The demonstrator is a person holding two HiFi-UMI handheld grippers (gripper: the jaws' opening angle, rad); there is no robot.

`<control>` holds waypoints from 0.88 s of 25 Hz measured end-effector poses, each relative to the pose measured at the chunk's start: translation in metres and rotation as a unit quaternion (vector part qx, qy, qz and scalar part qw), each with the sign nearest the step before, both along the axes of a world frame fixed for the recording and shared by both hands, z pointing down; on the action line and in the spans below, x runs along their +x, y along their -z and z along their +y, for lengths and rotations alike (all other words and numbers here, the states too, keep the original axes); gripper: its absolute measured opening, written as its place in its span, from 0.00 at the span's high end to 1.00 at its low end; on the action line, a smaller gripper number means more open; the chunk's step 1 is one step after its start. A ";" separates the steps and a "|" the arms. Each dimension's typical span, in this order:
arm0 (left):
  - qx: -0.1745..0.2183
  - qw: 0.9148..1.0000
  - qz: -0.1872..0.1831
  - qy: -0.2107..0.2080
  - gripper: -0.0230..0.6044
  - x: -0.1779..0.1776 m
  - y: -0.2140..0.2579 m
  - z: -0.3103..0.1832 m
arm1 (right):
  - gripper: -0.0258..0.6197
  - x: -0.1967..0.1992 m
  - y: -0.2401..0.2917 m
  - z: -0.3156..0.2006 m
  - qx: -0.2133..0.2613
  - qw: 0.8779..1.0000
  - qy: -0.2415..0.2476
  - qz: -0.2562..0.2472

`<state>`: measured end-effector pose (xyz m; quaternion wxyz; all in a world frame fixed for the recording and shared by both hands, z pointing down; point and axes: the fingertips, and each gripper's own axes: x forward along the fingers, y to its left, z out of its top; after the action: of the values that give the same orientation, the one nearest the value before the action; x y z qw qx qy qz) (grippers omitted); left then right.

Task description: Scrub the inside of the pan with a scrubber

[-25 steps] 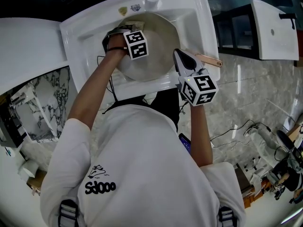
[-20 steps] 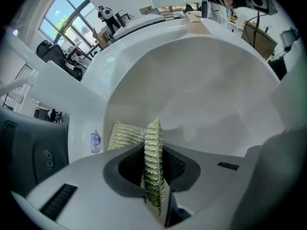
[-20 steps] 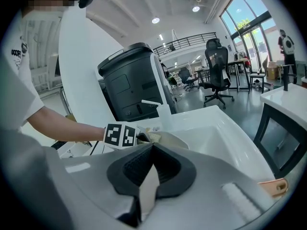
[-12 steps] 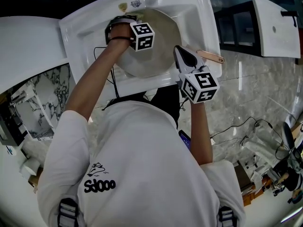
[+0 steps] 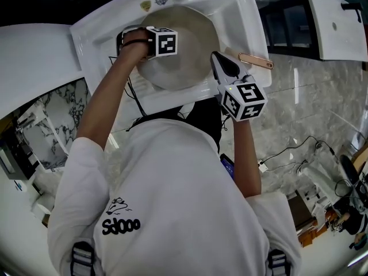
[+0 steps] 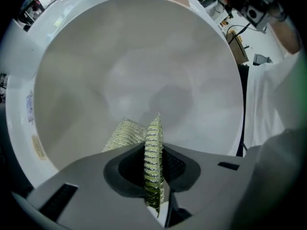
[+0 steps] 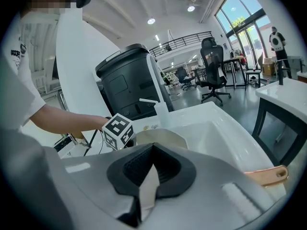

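From the head view, the pan (image 5: 184, 50) fills most of the sink (image 5: 244, 16), leaving only thin strips of basin free at its 12 and 3 o'clock. Inside the pan, the floor lies bare from the centre out to 12, 3 and 6 o'clock. The left claw (image 6: 153, 150), clamped on the scrubber (image 6: 122, 135), takes up the 9 o'clock side. The right claw (image 5: 221, 68) grips the rim at 4 o'clock and blocks that edge. Just beyond it the copper handle (image 5: 256, 60) juts across the sink's right lip. A pump bottle (image 7: 161, 113) stands at the sink's 12 o'clock. The person's body closes off 6 o'clock.
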<state>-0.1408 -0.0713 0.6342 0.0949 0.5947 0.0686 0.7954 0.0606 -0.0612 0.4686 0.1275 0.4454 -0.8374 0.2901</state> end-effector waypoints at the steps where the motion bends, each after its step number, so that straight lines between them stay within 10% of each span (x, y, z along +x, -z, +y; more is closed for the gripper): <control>1: -0.009 1.000 -0.001 0.007 0.86 -0.001 0.002 0.002 | 0.95 0.001 0.001 -0.001 0.001 1.000 -0.001 0.000; 13: -0.178 0.984 -0.006 -0.022 0.87 0.010 0.009 0.076 | 0.95 0.005 0.002 0.001 0.001 1.000 -0.007 -0.004; 22: -0.312 0.945 0.085 0.045 0.87 0.048 0.043 0.121 | 0.95 0.004 0.002 0.007 -0.002 1.000 -0.012 -0.013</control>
<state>-0.0927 0.0498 0.5913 0.3053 0.6031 0.2940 0.6757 0.0642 -0.0540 0.4666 0.1147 0.4510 -0.8330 0.2991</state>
